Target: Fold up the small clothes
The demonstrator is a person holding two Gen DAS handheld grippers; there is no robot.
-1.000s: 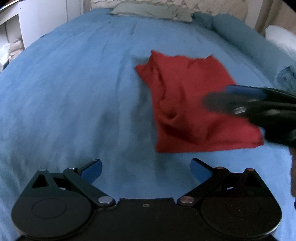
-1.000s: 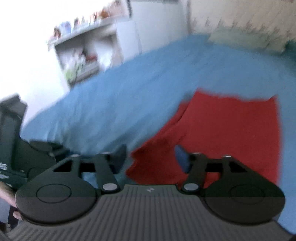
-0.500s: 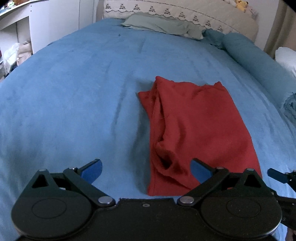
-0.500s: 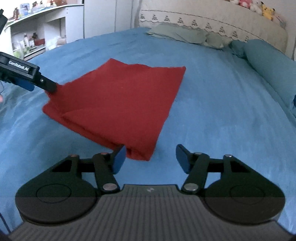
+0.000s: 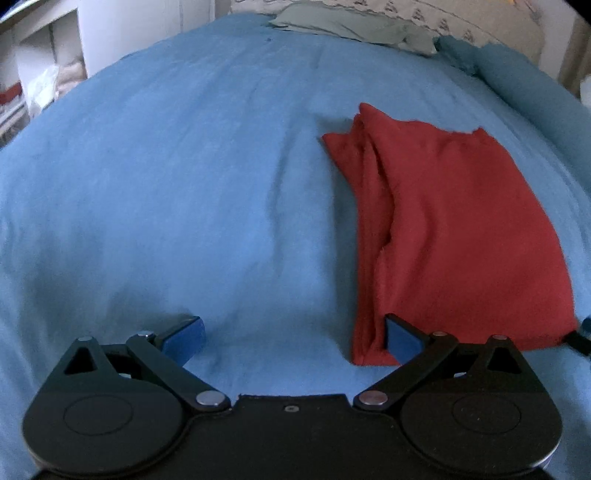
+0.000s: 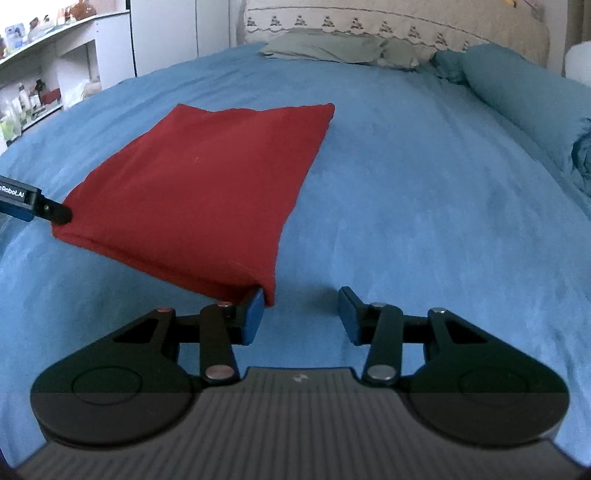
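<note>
A red folded cloth (image 5: 454,236) lies flat on the blue bedspread (image 5: 166,184), its left edge bunched in ridges. My left gripper (image 5: 293,339) is open and low over the bed; its right fingertip (image 5: 400,338) sits at the cloth's near left corner. In the right wrist view the cloth (image 6: 207,184) lies ahead to the left. My right gripper (image 6: 301,317) is open with its jaws closing. Its left fingertip (image 6: 253,315) is at the cloth's near right corner, and only bare bedspread shows between the pads. The left gripper's finger (image 6: 44,208) shows at the other near corner.
Grey-green pillows (image 6: 325,46) and a patterned headboard (image 6: 406,29) are at the far end of the bed. A blue bolster (image 6: 524,99) runs along the right side. White shelves (image 6: 44,74) with small items stand left of the bed.
The right gripper swung from over the cloth down to its near right corner, and its jaws narrowed. The left gripper sank closer to the near left corner.
</note>
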